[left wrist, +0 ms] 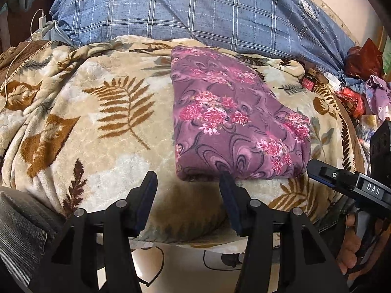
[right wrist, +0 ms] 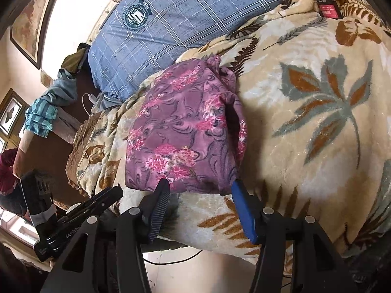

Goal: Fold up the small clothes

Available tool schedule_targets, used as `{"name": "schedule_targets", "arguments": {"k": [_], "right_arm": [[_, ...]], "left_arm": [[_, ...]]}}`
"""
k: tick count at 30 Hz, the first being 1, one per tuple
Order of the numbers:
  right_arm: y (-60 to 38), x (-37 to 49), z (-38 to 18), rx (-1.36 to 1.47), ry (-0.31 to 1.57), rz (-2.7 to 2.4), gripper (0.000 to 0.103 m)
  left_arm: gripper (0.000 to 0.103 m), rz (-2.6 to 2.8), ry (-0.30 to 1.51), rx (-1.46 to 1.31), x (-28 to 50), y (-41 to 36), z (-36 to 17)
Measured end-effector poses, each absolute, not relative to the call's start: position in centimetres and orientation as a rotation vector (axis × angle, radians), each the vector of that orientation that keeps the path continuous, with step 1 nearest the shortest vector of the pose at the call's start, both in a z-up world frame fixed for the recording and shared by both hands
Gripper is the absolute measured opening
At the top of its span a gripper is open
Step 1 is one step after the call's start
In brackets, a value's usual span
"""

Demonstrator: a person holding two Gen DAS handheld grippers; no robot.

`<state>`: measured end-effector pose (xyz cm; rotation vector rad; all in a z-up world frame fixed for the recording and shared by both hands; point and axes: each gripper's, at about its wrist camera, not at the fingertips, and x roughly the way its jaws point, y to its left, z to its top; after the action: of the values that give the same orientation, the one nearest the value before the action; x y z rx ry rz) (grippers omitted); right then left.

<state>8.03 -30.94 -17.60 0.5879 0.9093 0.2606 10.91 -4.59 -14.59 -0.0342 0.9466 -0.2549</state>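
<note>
A folded purple garment with pink flowers [left wrist: 234,117] lies on a cream leaf-patterned blanket [left wrist: 110,146]. My left gripper [left wrist: 188,179] is open just short of the garment's near edge, with only blanket between its fingers. Its right fingertip [left wrist: 226,178] reaches the garment's near left corner. In the right wrist view the same garment [right wrist: 185,131] shows a loose bunched edge on its right side. My right gripper [right wrist: 200,185] is open too, its two tips straddling the garment's near edge without pressing on it. Each gripper shows at the edge of the other's view.
A blue checked quilt [left wrist: 195,14] lies behind the blanket. A white charger and cable [left wrist: 40,28] sit at the far left. Loose clothes and packets [left wrist: 361,78] are heaped at the right. A red tag [right wrist: 328,9] rests on the blanket's far edge. The bed's edge and the floor [left wrist: 185,268] are below the grippers.
</note>
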Motion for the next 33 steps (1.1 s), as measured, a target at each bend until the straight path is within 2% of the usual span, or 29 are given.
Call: {"name": "schedule_targets", "arguments": {"k": [9, 15, 23, 33], "right_arm": [[-30.9, 7.9, -17.8, 0.589, 0.917, 0.254, 0.057], [-30.5, 8.4, -17.8, 0.565, 0.933, 0.240, 0.059], [-28.9, 9.3, -16.7, 0.424, 0.953, 0.132, 0.059], [-27.0, 9.6, -16.4, 0.232, 0.960, 0.039, 0.059]], "left_arm": [[0.052, -0.246, 0.952, -0.036, 10.9, -4.3, -14.7], [0.057, -0.245, 0.964, -0.072, 11.5, -3.7, -14.9], [0.062, -0.260, 0.976, -0.144, 13.7, -3.3, -14.2], [0.062, -0.323, 1.035, -0.167, 14.6, -4.6, -17.2]]}}
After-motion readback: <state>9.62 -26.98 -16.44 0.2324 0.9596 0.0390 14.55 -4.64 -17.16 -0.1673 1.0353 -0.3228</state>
